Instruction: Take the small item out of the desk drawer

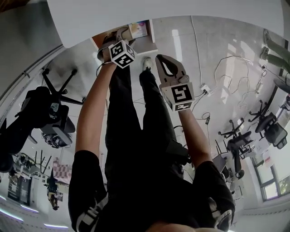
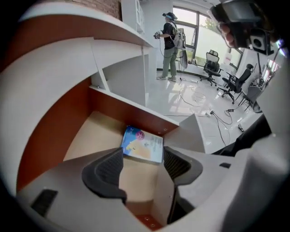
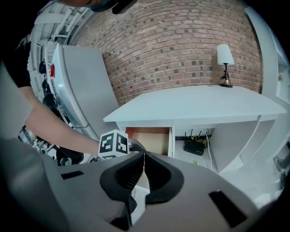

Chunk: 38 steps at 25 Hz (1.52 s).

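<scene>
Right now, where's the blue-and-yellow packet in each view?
Head view: blue-and-yellow packet at top centre, inside the open drawer.
Left gripper view: at centre, flat on the drawer floor by the far wall.
Right gripper view: not visible; only bare drawer floor shows.
Shared landmark: the open drawer's brown interior.

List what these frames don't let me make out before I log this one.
- Packet print: left gripper view, too small and blurred to read.
- Drawer near end: left gripper view, hidden under the open left gripper.
- Drawer interior: head view, mostly covered by the white desktop and the left gripper.
- Packet: right gripper view, not showing; the left gripper and the shut right gripper cover the drawer's lower part.
</scene>
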Each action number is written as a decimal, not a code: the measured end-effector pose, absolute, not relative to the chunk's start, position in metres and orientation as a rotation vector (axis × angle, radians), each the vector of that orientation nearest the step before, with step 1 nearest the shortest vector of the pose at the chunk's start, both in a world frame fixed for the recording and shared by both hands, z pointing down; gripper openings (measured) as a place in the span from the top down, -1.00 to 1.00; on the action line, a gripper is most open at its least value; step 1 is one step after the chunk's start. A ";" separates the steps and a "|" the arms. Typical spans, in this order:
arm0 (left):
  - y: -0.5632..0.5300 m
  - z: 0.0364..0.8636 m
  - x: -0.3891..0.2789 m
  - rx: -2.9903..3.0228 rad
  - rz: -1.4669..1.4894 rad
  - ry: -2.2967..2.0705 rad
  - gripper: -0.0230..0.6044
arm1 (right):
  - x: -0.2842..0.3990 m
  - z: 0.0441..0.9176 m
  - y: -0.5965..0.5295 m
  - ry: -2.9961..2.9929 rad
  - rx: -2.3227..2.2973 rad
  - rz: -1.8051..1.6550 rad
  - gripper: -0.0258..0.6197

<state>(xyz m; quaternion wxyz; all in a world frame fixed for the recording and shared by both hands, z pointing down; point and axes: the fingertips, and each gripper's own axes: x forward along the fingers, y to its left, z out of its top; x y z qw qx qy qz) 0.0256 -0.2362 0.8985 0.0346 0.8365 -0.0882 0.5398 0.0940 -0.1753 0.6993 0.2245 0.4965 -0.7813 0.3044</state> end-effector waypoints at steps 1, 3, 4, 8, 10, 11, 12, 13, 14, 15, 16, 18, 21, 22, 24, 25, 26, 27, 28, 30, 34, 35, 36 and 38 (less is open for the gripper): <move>-0.243 0.907 0.025 2.570 1.673 -0.265 0.05 | 0.094 0.706 -0.178 -2.147 1.378 0.852 0.83; -0.253 0.920 0.025 2.571 1.704 -0.239 0.04 | 0.094 0.718 -0.180 -2.132 1.390 0.875 0.83; -0.256 0.925 0.026 2.569 1.721 -0.223 0.03 | 0.094 0.722 -0.179 -2.126 1.393 0.885 0.83; -0.265 0.942 0.032 2.561 1.772 -0.197 0.00 | 0.093 0.737 -0.178 -2.112 1.387 0.911 0.83; -0.269 0.951 0.034 2.564 1.798 -0.178 -0.02 | 0.092 0.743 -0.178 -2.107 1.379 0.919 0.83; -0.271 0.956 0.035 2.567 1.815 -0.167 -0.03 | 0.092 0.746 -0.179 -2.105 1.376 0.922 0.83; -0.273 0.960 0.035 2.570 1.830 -0.160 -0.03 | 0.092 0.748 -0.180 -2.103 1.375 0.923 0.83; -0.276 0.963 0.036 2.572 1.840 -0.159 -0.04 | 0.093 0.750 -0.181 -2.102 1.375 0.924 0.83; -0.280 0.965 0.036 2.572 1.846 -0.162 -0.04 | 0.093 0.751 -0.183 -2.101 1.375 0.926 0.83; -0.284 0.967 0.036 2.570 1.850 -0.166 -0.04 | 0.094 0.752 -0.185 -2.100 1.376 0.929 0.83; -0.286 0.969 0.037 2.567 1.856 -0.164 -0.04 | 0.094 0.753 -0.186 -2.097 1.375 0.933 0.83; -0.286 0.976 0.036 2.555 1.873 -0.134 -0.04 | 0.095 0.756 -0.187 -2.091 1.371 0.943 0.83; -0.280 0.986 0.036 2.533 1.861 -0.086 -0.04 | 0.094 0.759 -0.187 -2.084 1.366 0.949 0.83; -0.280 0.986 0.037 2.534 1.850 -0.082 -0.04 | 0.094 0.759 -0.187 -2.083 1.366 0.952 0.83; -0.279 0.985 0.037 2.538 1.852 -0.080 -0.04 | 0.094 0.758 -0.187 -2.082 1.365 0.956 0.83; -0.278 0.985 0.036 2.538 1.862 -0.079 -0.04 | 0.094 0.758 -0.187 -2.081 1.364 0.956 0.83; -0.277 0.982 0.035 2.543 1.869 -0.081 -0.04 | 0.095 0.759 -0.186 -2.080 1.363 0.956 0.83; -0.276 0.980 0.035 2.553 1.871 -0.087 -0.04 | 0.095 0.760 -0.185 -2.079 1.361 0.956 0.83; -0.275 0.978 0.033 2.566 1.867 -0.098 -0.04 | 0.095 0.761 -0.184 -2.078 1.359 0.957 0.83; -0.273 0.973 0.029 2.585 1.843 -0.137 -0.04 | 0.094 0.763 -0.182 -2.080 1.356 0.963 0.83; -0.266 0.960 0.020 2.618 1.830 -0.175 -0.04 | 0.094 0.762 -0.175 -2.079 1.338 0.966 0.83; -0.264 0.957 0.019 2.626 1.828 -0.176 -0.04 | 0.093 0.762 -0.173 -2.079 1.326 0.962 0.83; -0.261 0.954 0.019 2.636 1.825 -0.178 -0.04 | 0.093 0.762 -0.172 -2.077 1.309 0.954 0.82; -0.256 0.946 0.021 2.663 1.817 -0.184 -0.04 | 0.092 0.764 -0.171 -2.069 1.264 0.927 0.75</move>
